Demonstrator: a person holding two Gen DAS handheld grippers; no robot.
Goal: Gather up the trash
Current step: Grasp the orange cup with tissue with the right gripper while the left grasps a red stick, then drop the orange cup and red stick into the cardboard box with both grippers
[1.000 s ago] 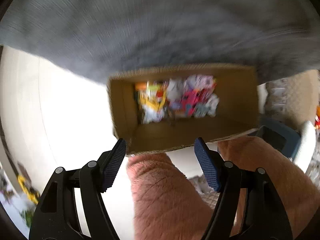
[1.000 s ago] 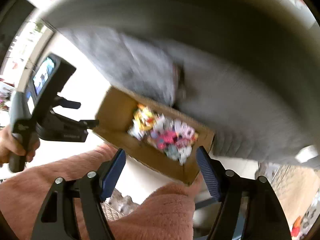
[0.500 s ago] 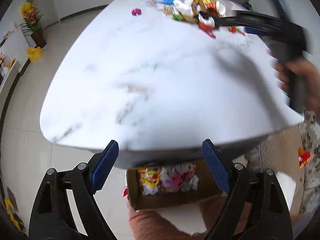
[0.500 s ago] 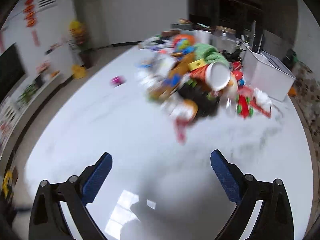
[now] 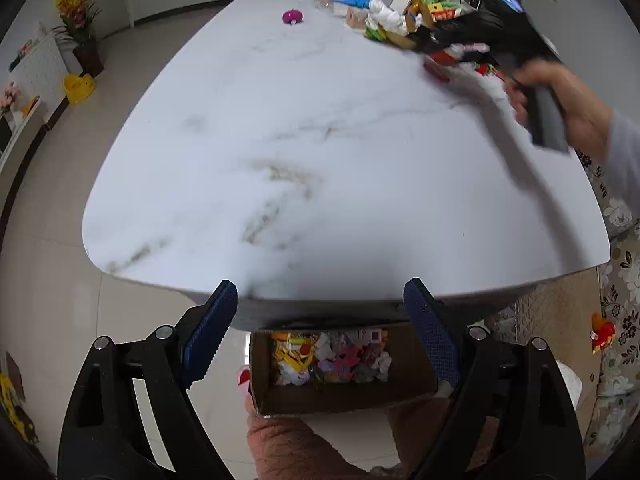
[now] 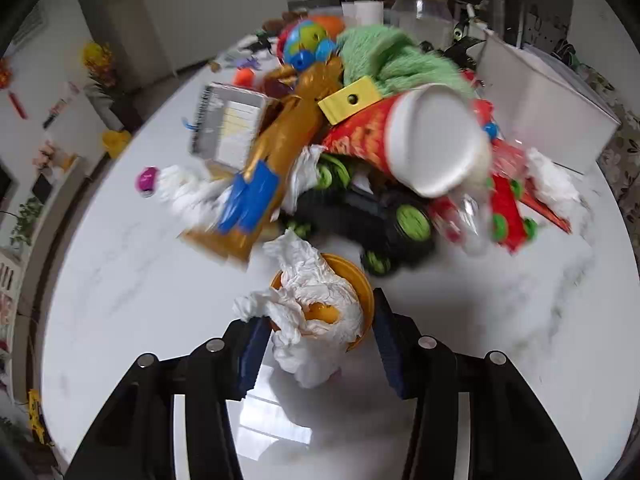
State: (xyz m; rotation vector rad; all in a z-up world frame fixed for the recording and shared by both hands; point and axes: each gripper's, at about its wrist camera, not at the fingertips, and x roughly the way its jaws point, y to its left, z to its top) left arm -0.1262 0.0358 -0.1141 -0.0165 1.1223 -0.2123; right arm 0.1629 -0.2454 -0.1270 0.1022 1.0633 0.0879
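Fingers (image 6: 370, 320) of the right gripper (image 6: 316, 344) have just been closing around a tissue wad (image 6: 316, 312) in a yellow lid (image 6: 366, 292) on the counter (image 6: 120, 280), beside the pile, seemingly to lift it. Left gripper (image 5: 320, 332) hangs wide open, empty, above the box (image 5: 340, 396), which holds collected trash, under the counter's edge

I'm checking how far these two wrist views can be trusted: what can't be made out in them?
- Right wrist view: crumpled white tissue hides most of the yellow round cup; grip contact unclear.
- Right wrist view: motion blur smears the toy pile.
- Left wrist view: the table edge cuts off the brown cardboard box.
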